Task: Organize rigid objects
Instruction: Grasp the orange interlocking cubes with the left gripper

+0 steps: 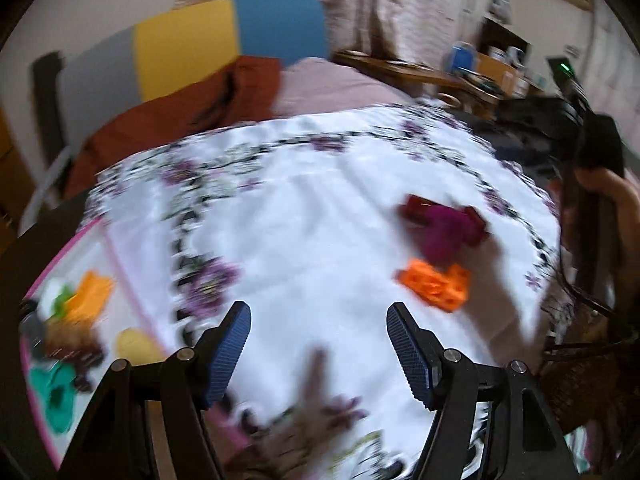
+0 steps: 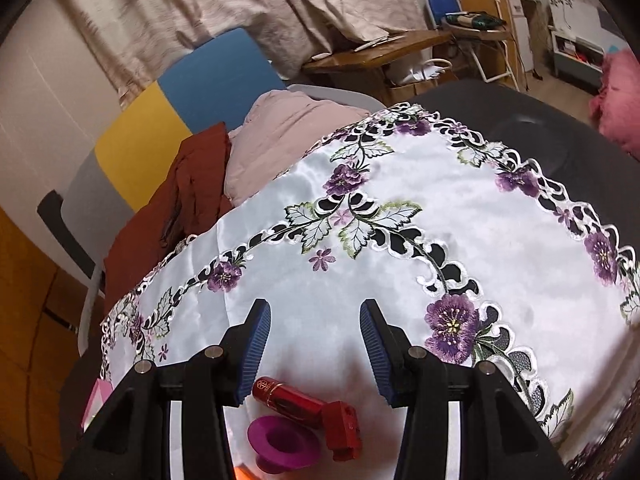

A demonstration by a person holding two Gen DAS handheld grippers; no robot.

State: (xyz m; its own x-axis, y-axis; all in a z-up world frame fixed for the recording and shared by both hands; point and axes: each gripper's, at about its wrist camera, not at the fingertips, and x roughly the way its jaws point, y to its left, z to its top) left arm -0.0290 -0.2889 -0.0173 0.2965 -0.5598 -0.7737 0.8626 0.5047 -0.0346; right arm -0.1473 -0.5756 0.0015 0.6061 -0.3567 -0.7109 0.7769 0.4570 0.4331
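Nearest the right tongs (image 2: pixel 312 342), low in the right wrist view at about six o'clock, lie three loose pieces on the white embroidered cloth (image 2: pixel 400 288) that covers the desk: a red cylinder (image 2: pixel 286 398) with a gold emblem on its end, a red block (image 2: pixel 343 432) touching the cylinder's far end, and a magenta spool-shaped piece (image 2: pixel 276 446) just beside both. A sliver of orange shows at the bottom edge below them.

The step in hand looks like picking one of these pieces for sorting. To do it well, the right tongs should drop back toward six o'clock, since the pieces sit behind the pad tips, and take the cylinder across its narrow width, clear of the block that touches it, so nothing else is dragged along.

The right tongs stand partly open, both blue pads bare, holding and touching nothing.

In the blurred left wrist view the left tongs (image 1: pixel 318 340) stand wider, also empty, above bare cloth. At about two o'clock of them lies an orange perforated block (image 1: pixel 434 285), and just past it the same magenta and red cluster (image 1: pixel 442 228). At about nine o'clock a pink-rimmed tray (image 1: pixel 116 256) holds pieces already gathered: orange, green, teal, yellow and brown shapes too smeared to name. That tray is likely the target.

Farther off, a rust cloth and a pink one lie heaped beyond the desk.
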